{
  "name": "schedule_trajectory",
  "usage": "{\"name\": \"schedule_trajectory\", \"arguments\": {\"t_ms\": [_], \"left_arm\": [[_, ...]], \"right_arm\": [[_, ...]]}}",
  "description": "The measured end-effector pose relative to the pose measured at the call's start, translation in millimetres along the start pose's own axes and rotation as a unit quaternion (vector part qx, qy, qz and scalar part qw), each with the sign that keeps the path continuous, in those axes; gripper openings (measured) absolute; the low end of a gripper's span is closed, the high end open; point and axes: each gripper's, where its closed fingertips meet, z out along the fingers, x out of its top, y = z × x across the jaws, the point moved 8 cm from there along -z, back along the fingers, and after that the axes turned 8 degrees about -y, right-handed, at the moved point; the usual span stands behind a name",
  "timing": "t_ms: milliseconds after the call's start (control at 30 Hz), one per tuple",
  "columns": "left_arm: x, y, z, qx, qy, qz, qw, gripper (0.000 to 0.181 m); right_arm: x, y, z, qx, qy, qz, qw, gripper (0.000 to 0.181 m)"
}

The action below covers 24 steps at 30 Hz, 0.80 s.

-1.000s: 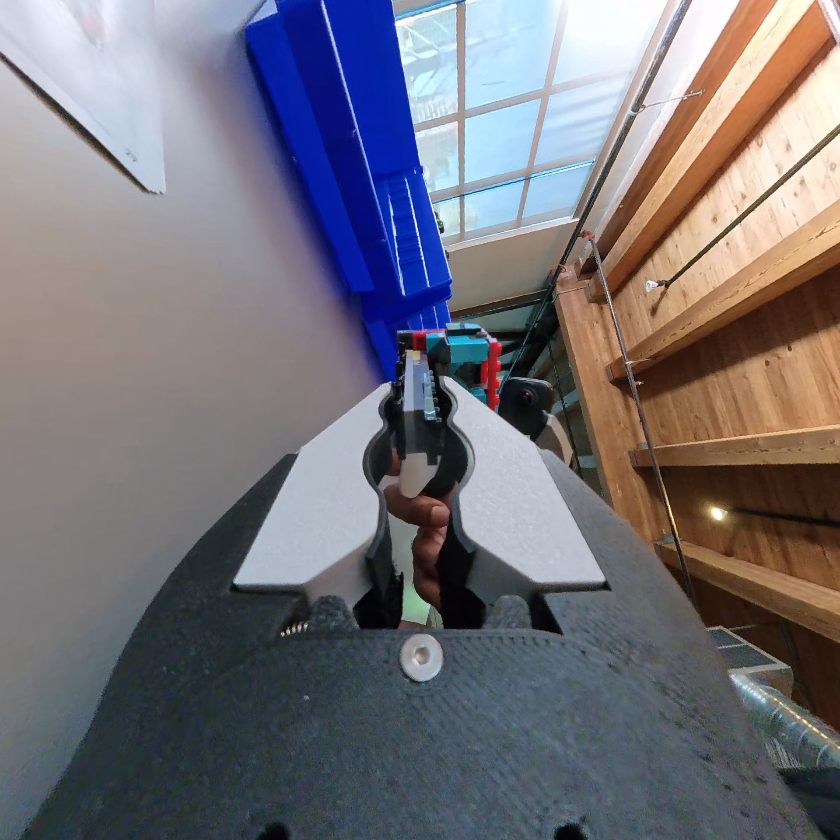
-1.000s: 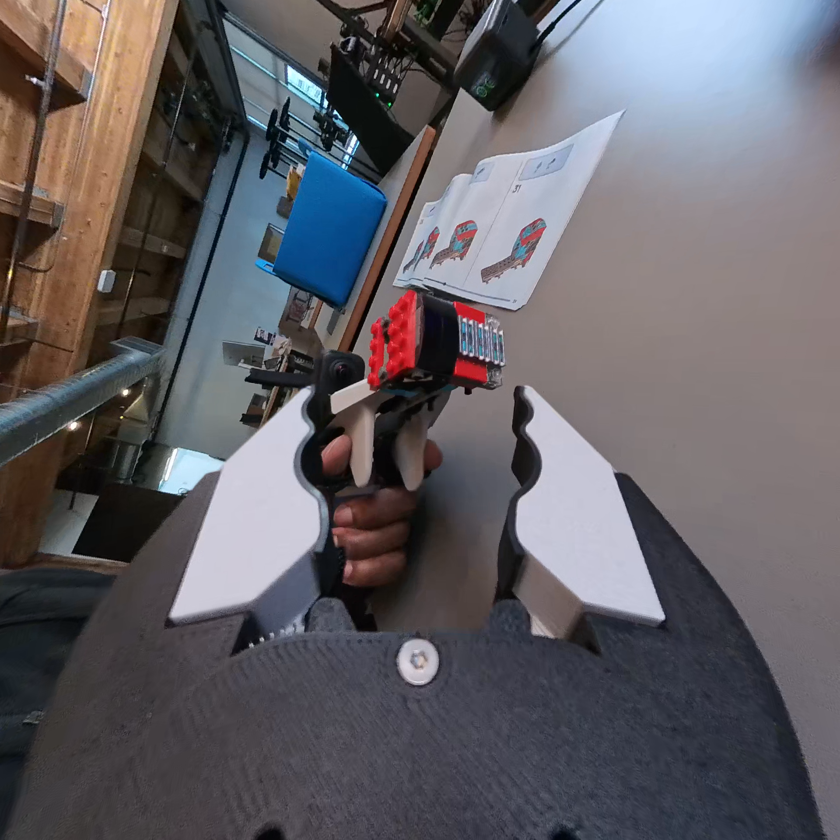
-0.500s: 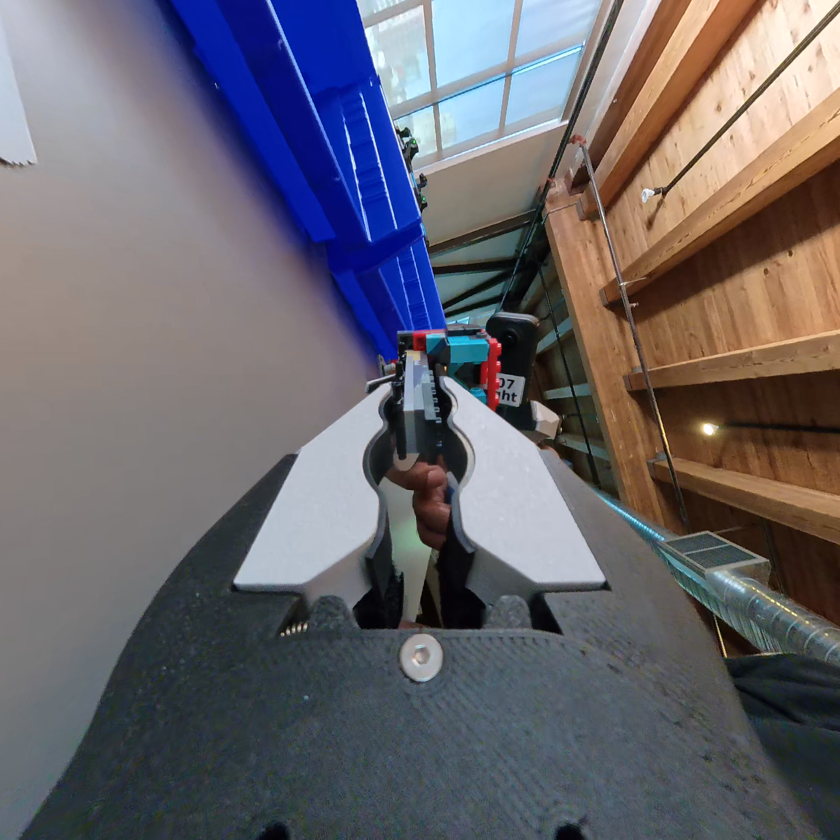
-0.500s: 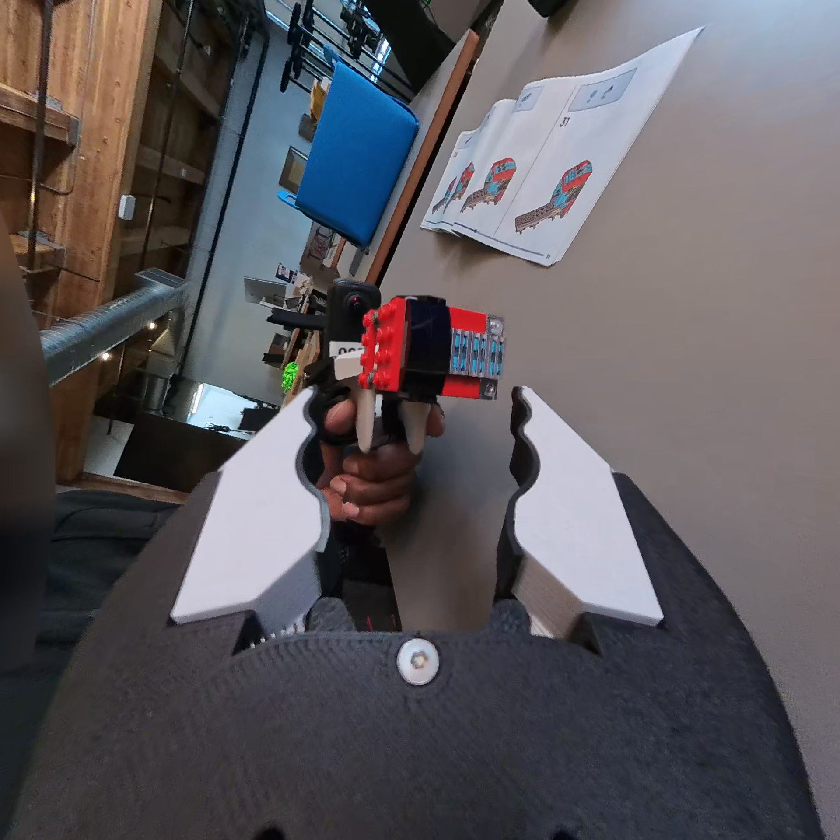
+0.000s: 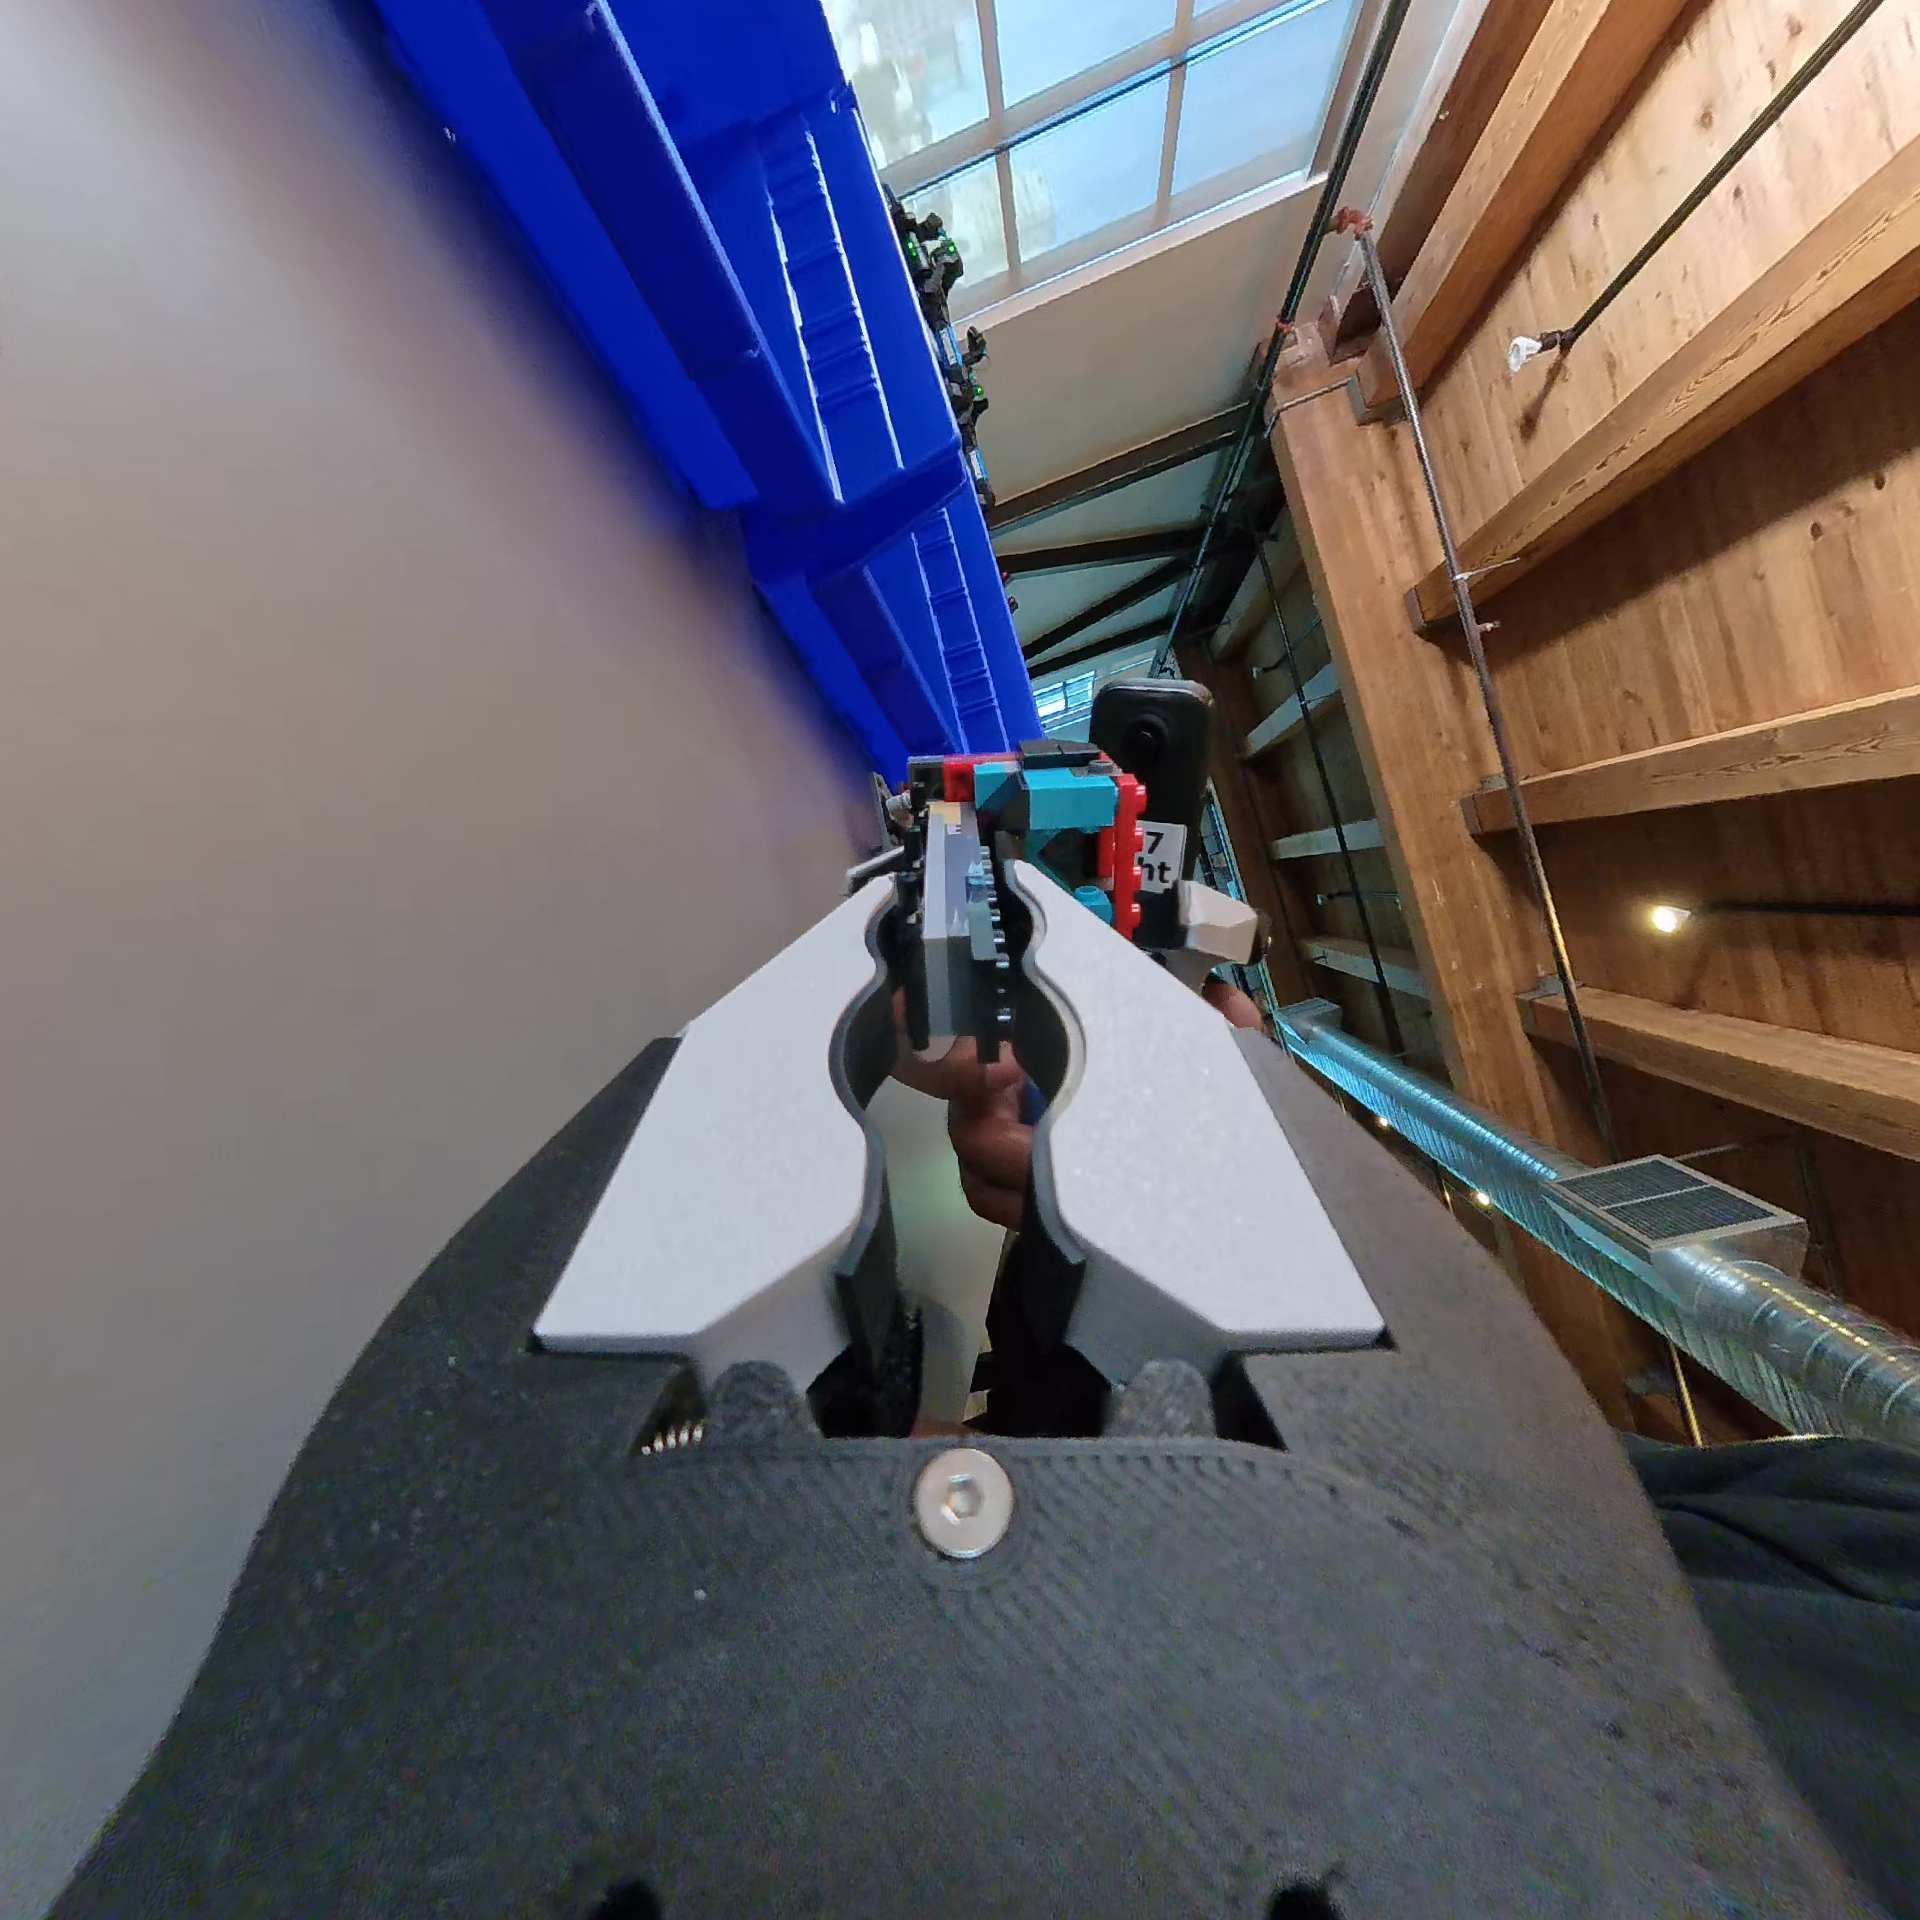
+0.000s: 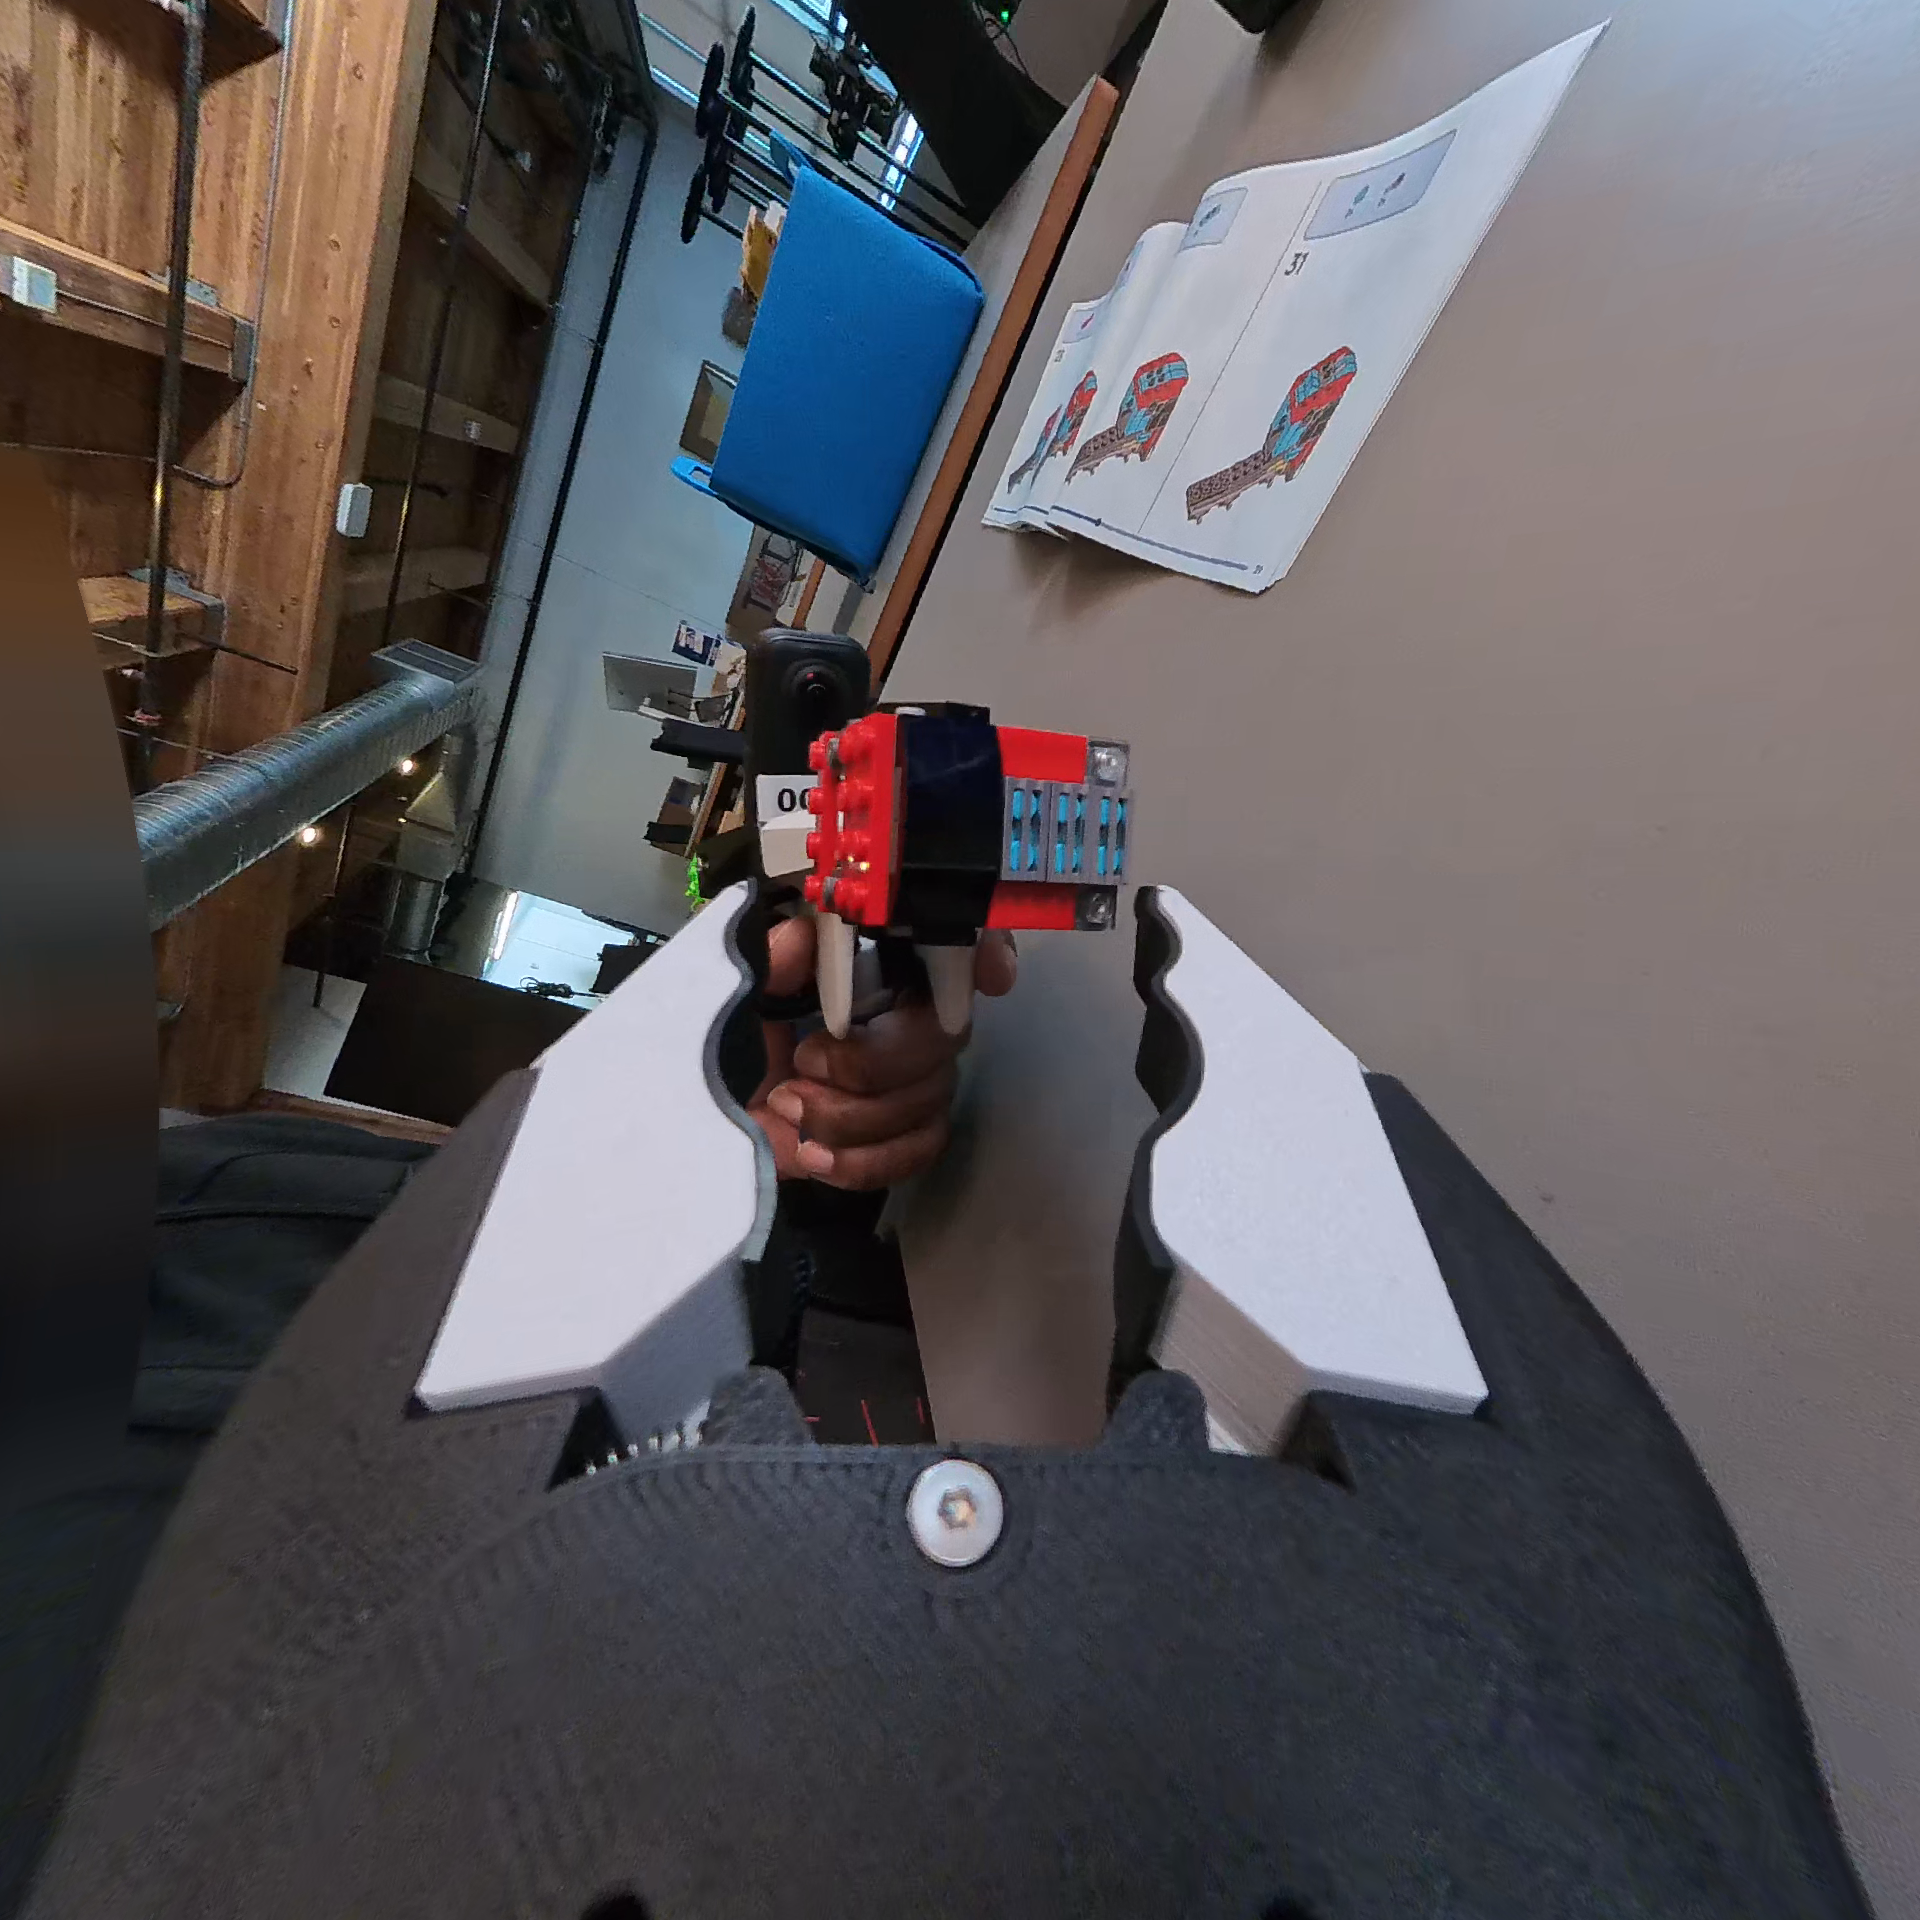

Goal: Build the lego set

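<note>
Our left tool [image 5: 961, 935] is clamped on the grey base of the red, teal and black lego model [image 6: 966, 821], held above the grey tabletop [image 6: 1558, 935]. Our right tool [image 6: 940, 935] gapes wide, empty; we should approach squarely and close gently.

A workshop-like loft: exposed timber wall with wooden shelves [image 5: 1704, 769] right of the left gripper; silver ribbed metal duct [image 6: 301, 769] left of the right gripper; stacked blue plastic bins [image 5: 727, 312] ahead.
</note>
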Motion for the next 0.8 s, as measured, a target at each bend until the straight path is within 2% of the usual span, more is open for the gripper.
{"name": "schedule_trajectory", "arguments": {"t_ms": [300, 800], "left_arm": [[-1.5, 1.0, 1.8, 0.003, -0.007, 0.009, 1.000, 0.015], [-1.2, 4.1, 1.8, 0.008, -0.009, 0.030, 0.999, 0.015]], "right_arm": [[1.3, 2.5, -1.4, 0.002, 0.006, 0.000, 1.000, 0.059], [1.3, 2.2, -1.7, 0.012, 0.015, -0.008, 1.000, 0.058]]}}
